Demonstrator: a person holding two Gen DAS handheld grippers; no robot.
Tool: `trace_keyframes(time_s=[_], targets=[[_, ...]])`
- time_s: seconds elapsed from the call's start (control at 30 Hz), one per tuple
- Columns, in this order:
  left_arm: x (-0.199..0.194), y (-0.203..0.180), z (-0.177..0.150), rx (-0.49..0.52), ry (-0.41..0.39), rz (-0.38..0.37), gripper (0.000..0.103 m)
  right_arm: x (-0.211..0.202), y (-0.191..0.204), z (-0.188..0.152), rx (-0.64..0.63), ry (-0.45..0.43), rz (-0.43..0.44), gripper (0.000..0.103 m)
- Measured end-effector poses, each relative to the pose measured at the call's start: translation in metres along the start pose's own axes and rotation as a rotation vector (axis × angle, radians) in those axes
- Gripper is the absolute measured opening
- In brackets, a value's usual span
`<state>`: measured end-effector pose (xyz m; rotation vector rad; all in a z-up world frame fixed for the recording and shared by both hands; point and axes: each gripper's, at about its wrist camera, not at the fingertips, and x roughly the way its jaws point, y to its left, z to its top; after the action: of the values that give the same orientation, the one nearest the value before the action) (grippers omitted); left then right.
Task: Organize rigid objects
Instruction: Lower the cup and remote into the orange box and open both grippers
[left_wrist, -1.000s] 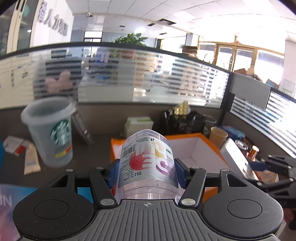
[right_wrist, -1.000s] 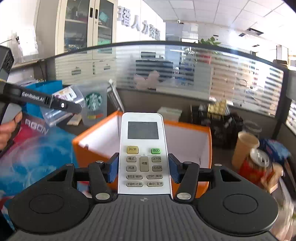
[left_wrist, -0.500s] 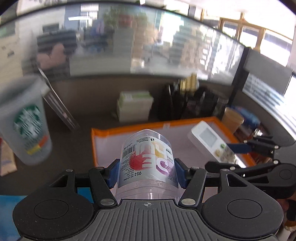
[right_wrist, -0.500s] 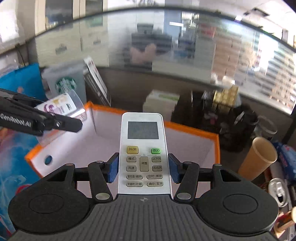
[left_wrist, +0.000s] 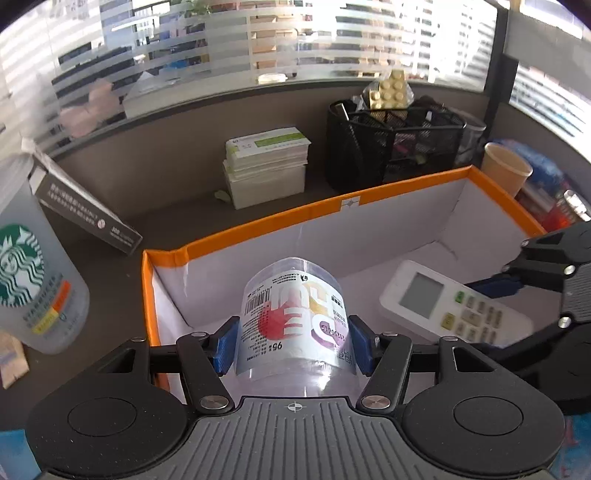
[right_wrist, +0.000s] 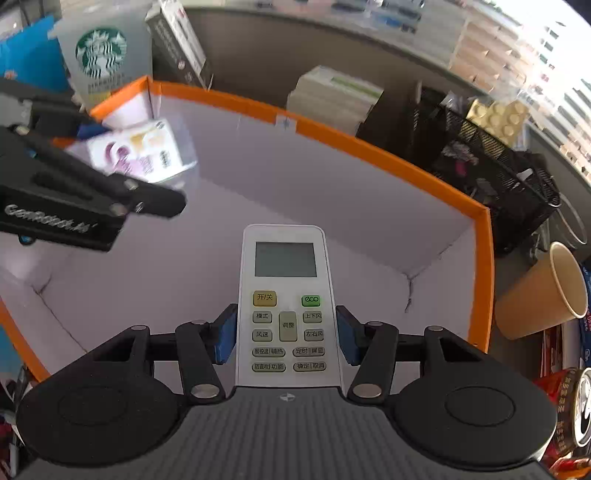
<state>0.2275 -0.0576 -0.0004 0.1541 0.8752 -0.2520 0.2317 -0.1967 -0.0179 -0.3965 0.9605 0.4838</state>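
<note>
Left wrist view: left gripper (left_wrist: 293, 345) clamped partway open on clear labelled plastic bottle (left_wrist: 295, 325), blue pads pressing both sides, above orange-rimmed box (left_wrist: 347, 205). Right wrist view: right gripper (right_wrist: 286, 336) gripping white air-conditioner remote (right_wrist: 286, 295) between both pads, screen end beyond the jaws, over the box interior.

Starbucks cup (left_wrist: 35, 280) stood left of tool; stacked boxes (left_wrist: 266, 162), black mesh organizer (left_wrist: 395, 147), paper cup (left_wrist: 506, 171) lay ahead.
</note>
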Motion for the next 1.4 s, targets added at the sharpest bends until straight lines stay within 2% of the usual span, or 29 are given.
trace_keyframes(time_s=[0.23,0.37,0.47,0.53,0.7,0.8,0.9,1.17,1.4], targets=[[0.003,-0.027,-0.002,0.089,0.013,-0.024,0.059,0.008,0.006,0.004,-0.083,0.091,-0.035,0.051],[0.009,-0.033,0.000,0.101,0.040,-0.005,0.059,0.014,0.008,0.006,-0.107,0.137,-0.045,0.051],[0.015,-0.031,0.000,0.091,0.086,-0.019,0.059,0.016,0.010,0.007,-0.119,0.163,-0.049,0.052],[0.014,-0.030,0.000,0.086,0.078,-0.009,0.059,0.018,0.011,0.006,-0.126,0.180,-0.048,0.051],[0.013,-0.032,-0.001,0.083,0.066,0.002,0.060,0.015,0.009,0.006,-0.110,0.174,-0.045,0.055],[0.008,-0.031,-0.002,0.081,0.054,0.006,0.061,0.011,0.010,0.006,-0.105,0.160,-0.055,0.062],[-0.005,-0.029,-0.001,0.081,0.025,0.009,0.067,0.004,0.012,0.005,-0.107,0.149,-0.064,0.062],[-0.044,-0.032,-0.002,0.101,-0.056,0.040,0.072,-0.033,0.019,0.009,-0.116,0.084,-0.099,0.065],[-0.076,-0.038,-0.014,0.119,-0.104,0.047,0.075,-0.069,0.034,0.000,-0.124,0.022,-0.133,0.066]])
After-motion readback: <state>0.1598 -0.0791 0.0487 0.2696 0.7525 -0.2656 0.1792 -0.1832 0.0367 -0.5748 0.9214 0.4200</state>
